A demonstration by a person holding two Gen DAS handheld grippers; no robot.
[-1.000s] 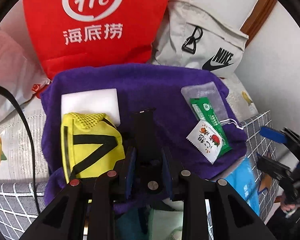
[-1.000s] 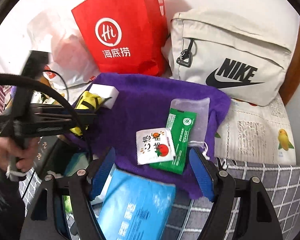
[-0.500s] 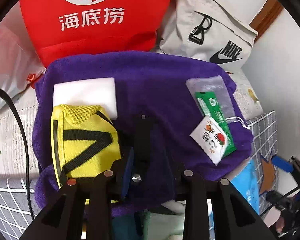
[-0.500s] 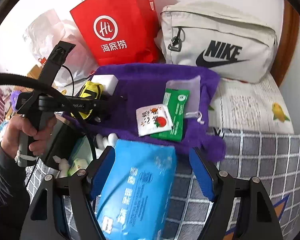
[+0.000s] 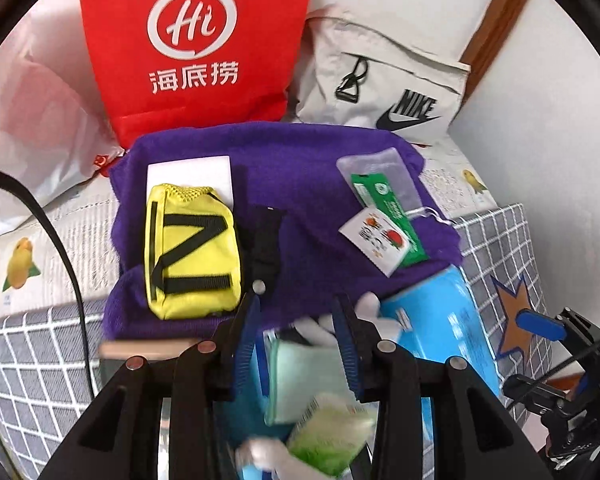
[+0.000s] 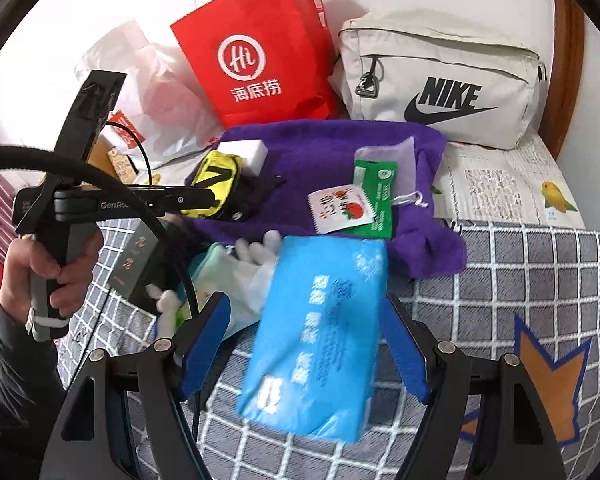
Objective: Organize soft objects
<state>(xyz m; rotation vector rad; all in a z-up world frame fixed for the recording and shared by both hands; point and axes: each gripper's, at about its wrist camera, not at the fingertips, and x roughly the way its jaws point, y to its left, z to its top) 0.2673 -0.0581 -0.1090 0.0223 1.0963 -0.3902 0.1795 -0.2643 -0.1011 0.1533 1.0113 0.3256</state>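
A purple towel (image 5: 300, 160) (image 6: 320, 148) lies on the bed. On it rest a yellow pouch (image 5: 192, 252) (image 6: 216, 180), a white sponge (image 5: 196, 172) (image 6: 244, 152), a black strap (image 5: 266, 240), a green sachet (image 5: 392, 212) (image 6: 374, 196) and a white sachet (image 5: 376, 242) (image 6: 340, 208). My left gripper (image 5: 298, 320) is open and empty, just behind the strap's near end. My right gripper (image 6: 306, 344) is open, straddling a blue tissue pack (image 6: 320, 340) (image 5: 440, 332) without gripping it.
A red paper bag (image 5: 196, 48) (image 6: 260, 48) and a beige Nike bag (image 5: 384, 88) (image 6: 440, 80) stand behind the towel. Pale green cloth (image 5: 304, 376), white gloves (image 6: 256, 252) and a dark box (image 6: 140, 268) sit near the bed's front edge. Checked bedding (image 6: 520, 280) spreads to the right.
My left gripper let go of the black strap, opened, and pulled back from the towel. My right gripper drew back and lowered over the blue tissue pack.
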